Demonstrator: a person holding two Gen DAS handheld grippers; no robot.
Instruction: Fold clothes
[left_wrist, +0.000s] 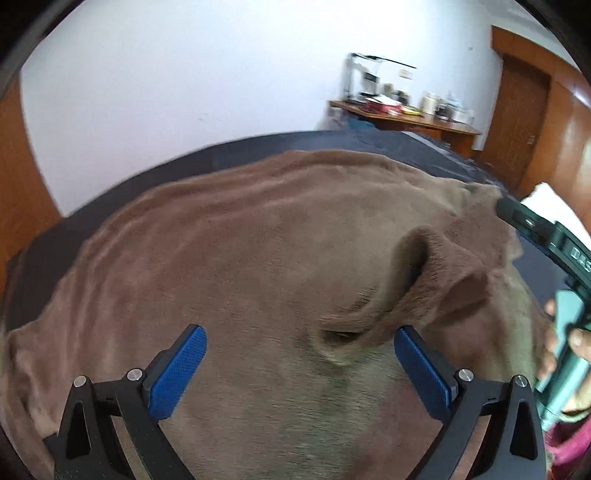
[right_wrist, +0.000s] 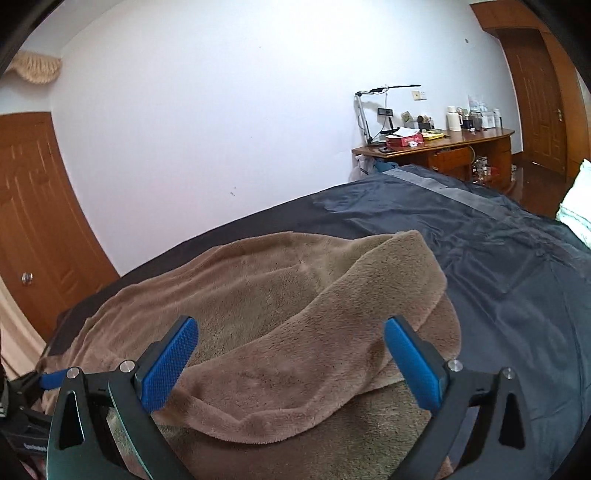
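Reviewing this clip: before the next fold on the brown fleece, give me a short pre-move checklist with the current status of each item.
1. Left tool open and empty: ok, jaws spread wide over the brown fleece garment.
2. Right tool open and empty: ok, nothing between its pads.
3. Garment lying on the dark bedspread: ok.
4. Garment flat for folding: not ok, a turned-over flap lies across it and a raised curl stands up.
5. Fold edge within reach of a tool: ok, the flap's edge lies just ahead of the right tool.
6. Garment type and full outline: cannot tell, its edges run out of view.
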